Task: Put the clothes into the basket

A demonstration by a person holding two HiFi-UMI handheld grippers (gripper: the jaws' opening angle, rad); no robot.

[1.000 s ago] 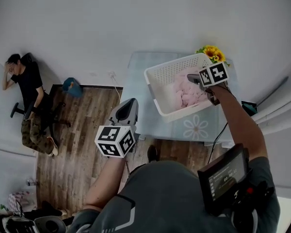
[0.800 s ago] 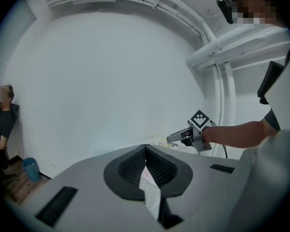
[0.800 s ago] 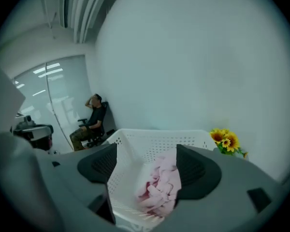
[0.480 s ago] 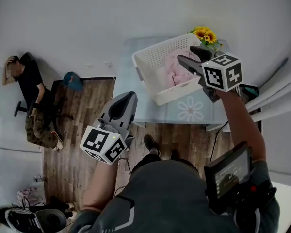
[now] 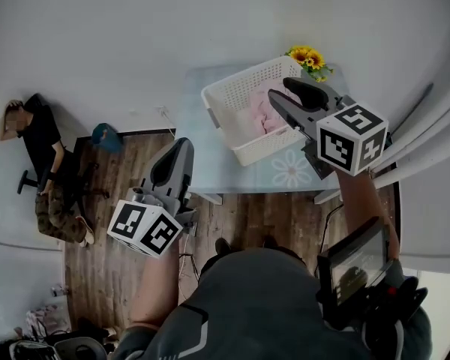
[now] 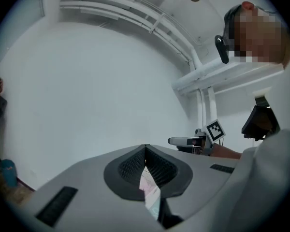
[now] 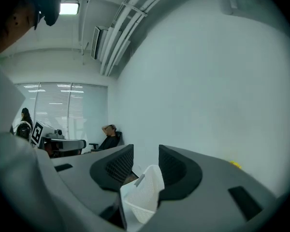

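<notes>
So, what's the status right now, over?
Left tongs shut, empty. Right tongs part open, just been closing, nothing between. Pink clothes lying in white lattice plastic basket. Yellow sunflowers behind it, not in the way.

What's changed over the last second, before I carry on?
The right tongs have lifted out of the basket toward the camera, their jaws closing with nothing between them. The left tongs rose too, shut and empty. The pink clothes stay in the basket, which is unmoved on the table.
</notes>
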